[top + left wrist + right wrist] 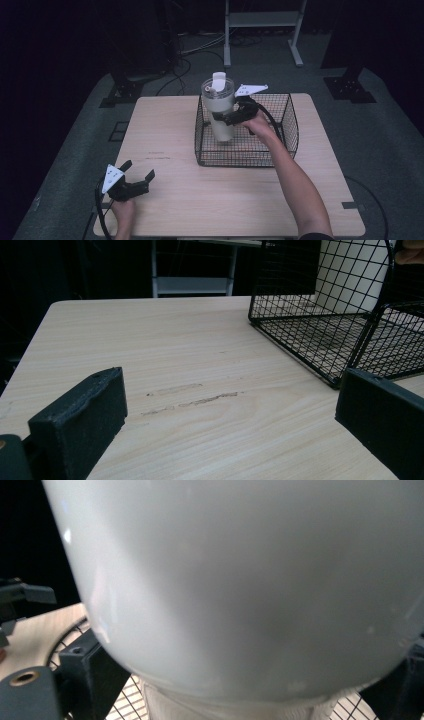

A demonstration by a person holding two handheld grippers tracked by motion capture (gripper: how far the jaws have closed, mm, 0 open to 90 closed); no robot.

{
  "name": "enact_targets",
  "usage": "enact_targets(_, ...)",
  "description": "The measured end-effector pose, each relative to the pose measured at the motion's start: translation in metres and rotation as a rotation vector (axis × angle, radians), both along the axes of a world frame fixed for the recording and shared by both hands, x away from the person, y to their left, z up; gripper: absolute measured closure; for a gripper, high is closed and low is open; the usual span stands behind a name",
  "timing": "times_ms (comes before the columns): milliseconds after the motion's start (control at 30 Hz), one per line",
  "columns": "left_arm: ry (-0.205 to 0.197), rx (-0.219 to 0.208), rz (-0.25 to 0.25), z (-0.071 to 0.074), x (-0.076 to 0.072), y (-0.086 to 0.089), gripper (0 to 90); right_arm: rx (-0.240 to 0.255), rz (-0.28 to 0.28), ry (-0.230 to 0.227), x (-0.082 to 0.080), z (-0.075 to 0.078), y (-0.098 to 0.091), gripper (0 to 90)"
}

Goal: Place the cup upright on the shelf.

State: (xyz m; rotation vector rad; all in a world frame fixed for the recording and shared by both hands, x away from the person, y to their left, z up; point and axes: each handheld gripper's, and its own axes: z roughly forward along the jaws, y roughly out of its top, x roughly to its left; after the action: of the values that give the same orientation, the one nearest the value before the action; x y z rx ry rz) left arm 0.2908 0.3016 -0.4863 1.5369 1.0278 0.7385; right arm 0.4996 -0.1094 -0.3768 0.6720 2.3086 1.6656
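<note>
Holding tumbler (220, 112) upright, long axis vert | R hand-held gripper (223, 118) clamped on its side, over wire basket (290, 131) | L hand-held gripper (138, 175) released, on surface (200, 200), well apart.

Wire basket (287, 112) on wooden table (240, 200)

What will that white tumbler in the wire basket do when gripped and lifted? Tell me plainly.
The tumbler looks rigid, so it likely won't flex in the right gripper, whose jaws sit either side of its body. Its glossy wall may be slippery. Tall and narrowing toward the base, it probably tips easily if set down carelessly in the basket.
</note>
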Motion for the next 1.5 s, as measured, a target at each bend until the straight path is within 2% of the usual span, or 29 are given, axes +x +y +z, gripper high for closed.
enact_targets(233, -0.004, -0.003, -0.004, 0.000, 0.000, 0.001, 0.0, -0.015, 0.027, 0.025, 0.009, -0.016, 0.003, 7.4)
enact_targets(367, -0.002, -0.008, -0.006, 0.000, 0.000, 0.001, 0.0, -0.036, 0.019, 0.035, 0.014, -0.024, 0.005, 7.4)
enact_targets(500, -0.006, -0.015, -0.008, 0.000, 0.000, 0.002, 0.0, -0.031, 0.009, 0.053, 0.018, -0.030, 0.005, 7.4)
enact_targets(733, -0.003, -0.017, -0.015, 0.000, -0.001, 0.002, 0.0, -0.055, 0.024, 0.051, 0.022, -0.038, 0.010, 7.4)
enact_targets(1100, -0.002, -0.031, -0.022, 0.000, -0.001, 0.004, 0.0, -0.052, 0.055, 0.022, 0.020, -0.041, 0.011, 7.4)
enact_targets(1500, -0.002, -0.034, -0.023, 0.000, -0.001, 0.003, 0.0, -0.078, 0.081, 0.001, 0.017, -0.041, 0.004, 7.3)
